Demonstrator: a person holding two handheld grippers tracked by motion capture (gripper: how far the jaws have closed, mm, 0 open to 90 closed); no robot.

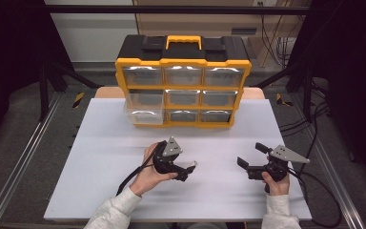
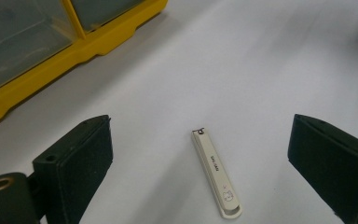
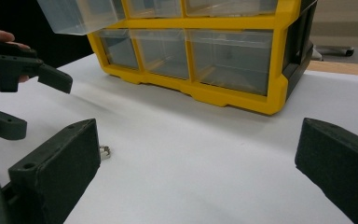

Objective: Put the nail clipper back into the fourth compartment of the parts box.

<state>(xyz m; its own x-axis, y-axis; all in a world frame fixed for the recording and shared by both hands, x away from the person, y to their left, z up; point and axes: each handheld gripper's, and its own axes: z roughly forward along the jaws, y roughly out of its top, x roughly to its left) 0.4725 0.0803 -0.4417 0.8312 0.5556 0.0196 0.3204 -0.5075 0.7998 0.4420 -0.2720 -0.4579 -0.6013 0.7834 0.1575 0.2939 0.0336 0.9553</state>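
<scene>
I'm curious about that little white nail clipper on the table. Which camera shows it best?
The left gripper view: the nail clipper lies whole and close between the open left gripper jaws. In the high view it is a tiny pale sliver by that gripper. The right gripper view catches just its metal tip behind a jaw.

**What the views leave unclear**

The nail clipper (image 3: 104, 151) is mostly hidden behind the right gripper's own jaw in its view, and tiny from above. Its printed lettering is unreadable. The drawers' (image 1: 183, 75) contents stay indistinct behind glare
</scene>
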